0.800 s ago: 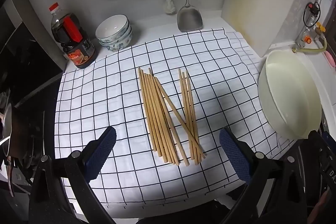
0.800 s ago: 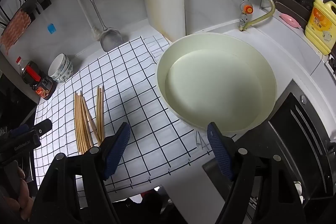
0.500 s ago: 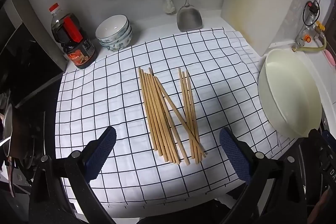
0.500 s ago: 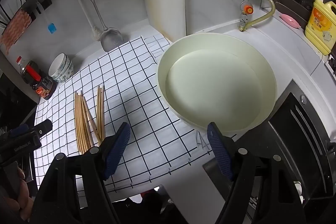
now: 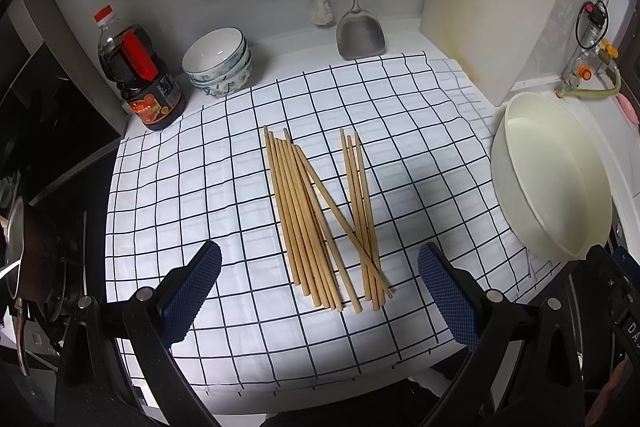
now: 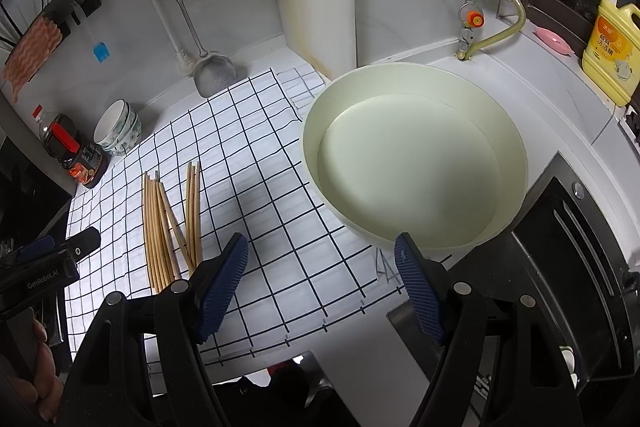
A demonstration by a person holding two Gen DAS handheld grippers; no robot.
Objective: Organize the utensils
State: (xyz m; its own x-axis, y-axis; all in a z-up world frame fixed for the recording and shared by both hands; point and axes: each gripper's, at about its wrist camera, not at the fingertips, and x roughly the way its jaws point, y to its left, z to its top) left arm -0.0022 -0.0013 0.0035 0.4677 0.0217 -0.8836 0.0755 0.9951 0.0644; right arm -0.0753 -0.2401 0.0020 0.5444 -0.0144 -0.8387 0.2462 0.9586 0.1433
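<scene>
Left hand-held gripper (image 5: 318,281) hung spread wide and empty, lower middle of the left view, just short of the chopsticks (image 5: 320,219) lying mid-frame on the checked cloth (image 5: 168,187) over the counter. Right hand-held gripper (image 6: 320,277) likewise spread, empty, low before the basin (image 6: 412,155). Best, probably, to drop over the crossed near ends, gathering the loose sticks square before pinching.
</scene>
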